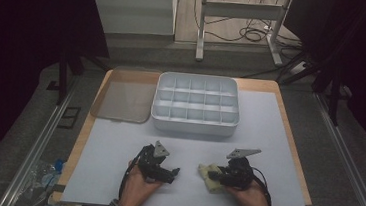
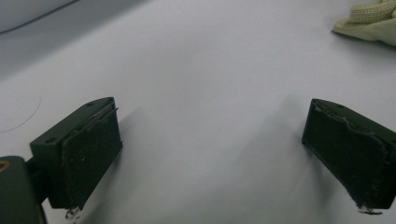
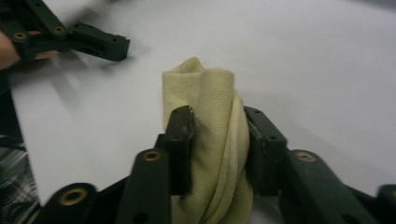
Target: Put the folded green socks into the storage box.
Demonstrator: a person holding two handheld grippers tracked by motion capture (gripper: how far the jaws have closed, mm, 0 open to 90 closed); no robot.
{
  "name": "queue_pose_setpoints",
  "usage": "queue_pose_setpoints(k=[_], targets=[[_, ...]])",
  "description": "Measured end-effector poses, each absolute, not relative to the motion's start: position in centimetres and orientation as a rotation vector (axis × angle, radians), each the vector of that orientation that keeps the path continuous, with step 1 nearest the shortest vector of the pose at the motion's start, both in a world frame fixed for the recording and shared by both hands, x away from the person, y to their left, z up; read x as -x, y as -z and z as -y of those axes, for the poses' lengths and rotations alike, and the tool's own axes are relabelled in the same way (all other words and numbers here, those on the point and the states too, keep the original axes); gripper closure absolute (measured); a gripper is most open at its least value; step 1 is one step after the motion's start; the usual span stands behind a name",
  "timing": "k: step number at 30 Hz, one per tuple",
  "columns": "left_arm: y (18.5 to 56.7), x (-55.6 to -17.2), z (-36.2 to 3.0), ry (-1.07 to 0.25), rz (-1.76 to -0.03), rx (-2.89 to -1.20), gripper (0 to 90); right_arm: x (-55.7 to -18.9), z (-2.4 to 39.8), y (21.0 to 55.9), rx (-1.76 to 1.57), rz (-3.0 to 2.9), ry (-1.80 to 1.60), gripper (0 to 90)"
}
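A pale yellow knitted cloth (image 1: 207,174) lies bunched on the white table mat, near the front right. My right gripper (image 1: 217,176) is shut on it: in the right gripper view the cloth (image 3: 205,84) is pinched between the two black jaws of that gripper (image 3: 218,116) and bulges above them. My left gripper (image 1: 172,174) rests on the mat to the left of the cloth, apart from it. Its jaws (image 2: 210,154) stand wide open over bare mat, with the cloth's (image 2: 369,21) edge farther off at the upper right. The left gripper (image 3: 100,44) also appears in the right gripper view.
A white box with several compartments (image 1: 194,126) stands at the back middle of the mat. A translucent flat lid (image 1: 121,100) lies to its left. The wooden table edge (image 1: 296,158) borders the mat on the right, and metal frame legs (image 1: 201,29) stand behind the table.
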State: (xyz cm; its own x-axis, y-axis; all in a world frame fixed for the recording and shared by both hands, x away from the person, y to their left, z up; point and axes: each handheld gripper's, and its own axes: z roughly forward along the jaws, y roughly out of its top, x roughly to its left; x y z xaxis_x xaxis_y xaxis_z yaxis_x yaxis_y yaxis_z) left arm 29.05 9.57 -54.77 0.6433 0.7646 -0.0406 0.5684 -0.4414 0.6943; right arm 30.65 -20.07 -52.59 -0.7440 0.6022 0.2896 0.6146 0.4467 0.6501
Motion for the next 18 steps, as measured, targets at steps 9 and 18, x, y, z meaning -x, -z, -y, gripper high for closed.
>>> queue_pose_setpoints(k=[9,18], targets=[[54.78,-29.04,-9.58,-0.366,-1.032,-2.170,4.1,-30.15,19.90,52.41,1.099,2.695,1.232,69.5],[54.79,-29.06,-9.60,-0.365,-1.032,-2.169,4.1,-29.88,19.71,51.94,1.061,2.739,1.250,69.3]])
